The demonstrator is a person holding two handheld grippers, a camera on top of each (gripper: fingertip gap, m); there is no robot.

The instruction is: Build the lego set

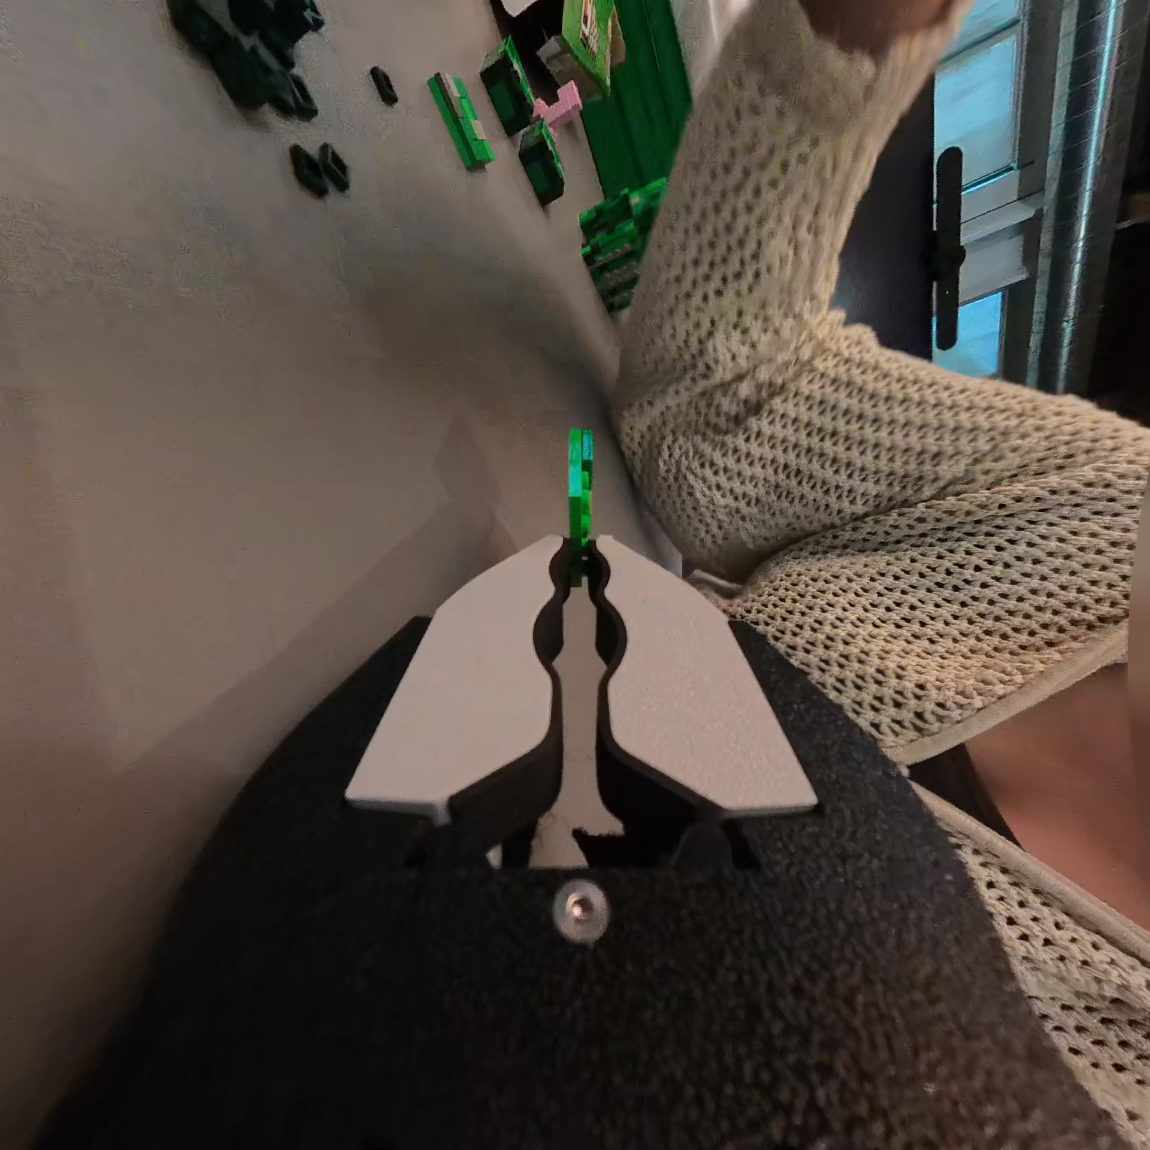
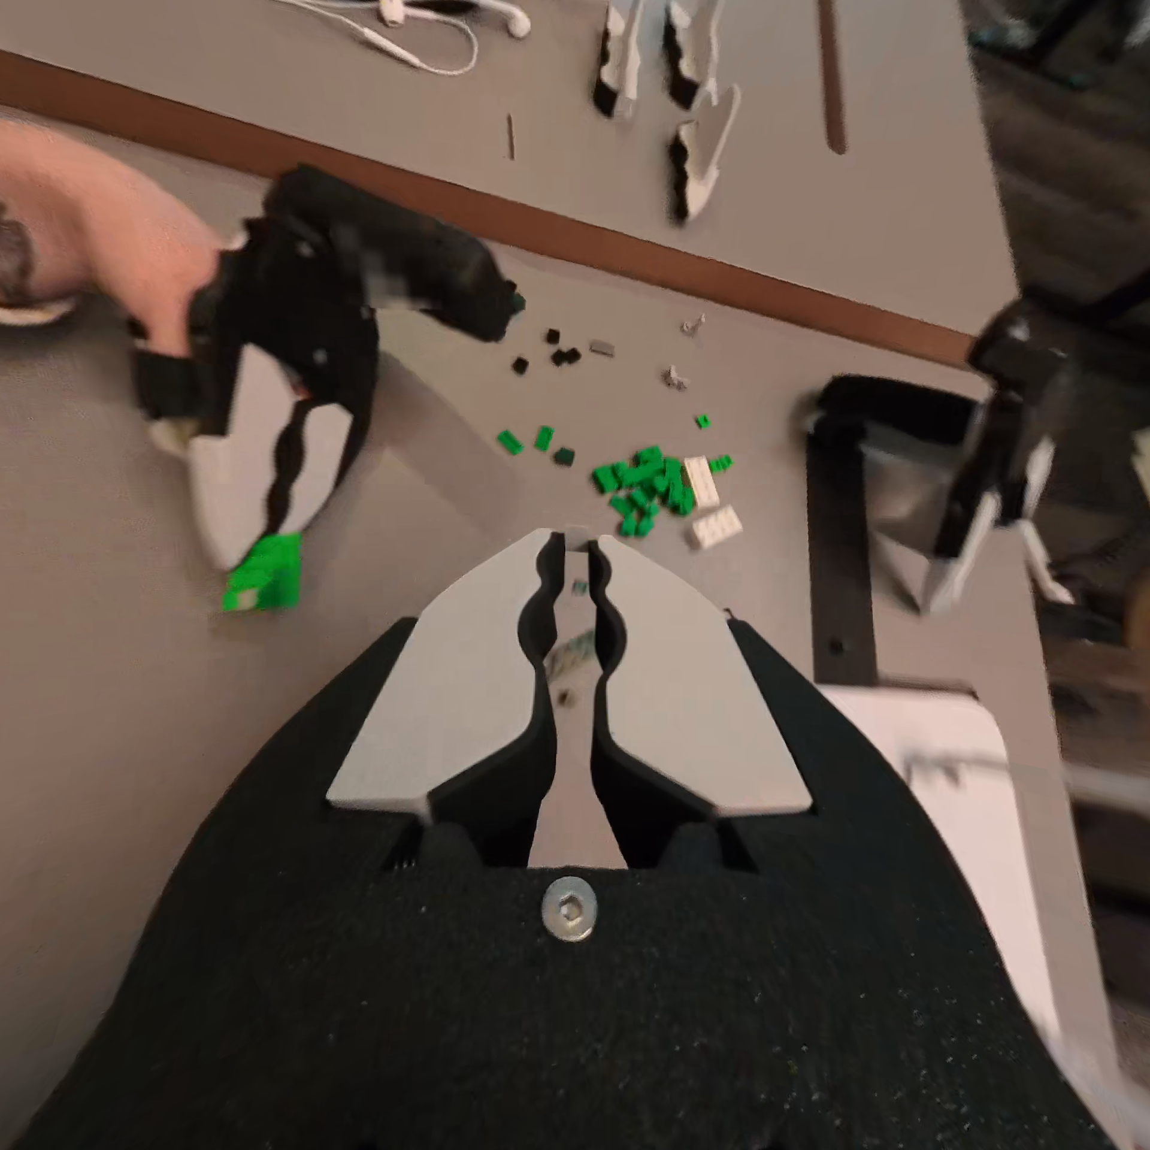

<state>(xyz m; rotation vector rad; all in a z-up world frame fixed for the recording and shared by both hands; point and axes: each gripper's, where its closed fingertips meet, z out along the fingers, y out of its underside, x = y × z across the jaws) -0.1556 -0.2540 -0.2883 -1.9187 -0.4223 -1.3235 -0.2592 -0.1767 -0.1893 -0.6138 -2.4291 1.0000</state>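
Note:
My left gripper (image 1: 580, 546) is shut on a thin green Lego plate assembly (image 1: 580, 485), seen edge-on and sticking out past the fingertips. In the right wrist view the left gripper (image 2: 249, 551) holds this green plate (image 2: 266, 572) low over the grey table (image 2: 124, 684). My right gripper (image 2: 575, 542) hovers above the table, its jaws nearly together on a small grey piece (image 2: 575, 536) at the tips. A pile of loose green bricks (image 2: 650, 488) lies just beyond it, with two white bricks (image 2: 702, 482) beside the pile.
Small black pieces (image 2: 554, 356) and grey pieces (image 2: 675, 376) lie farther back. In the left wrist view I see dark green pieces (image 1: 249, 56), green sub-builds (image 1: 460, 121), a pink piece (image 1: 557, 107) and a knit sleeve (image 1: 809, 467). Another gripper (image 2: 995, 473) rests at the right. Left tips to right tips: about 15 cm.

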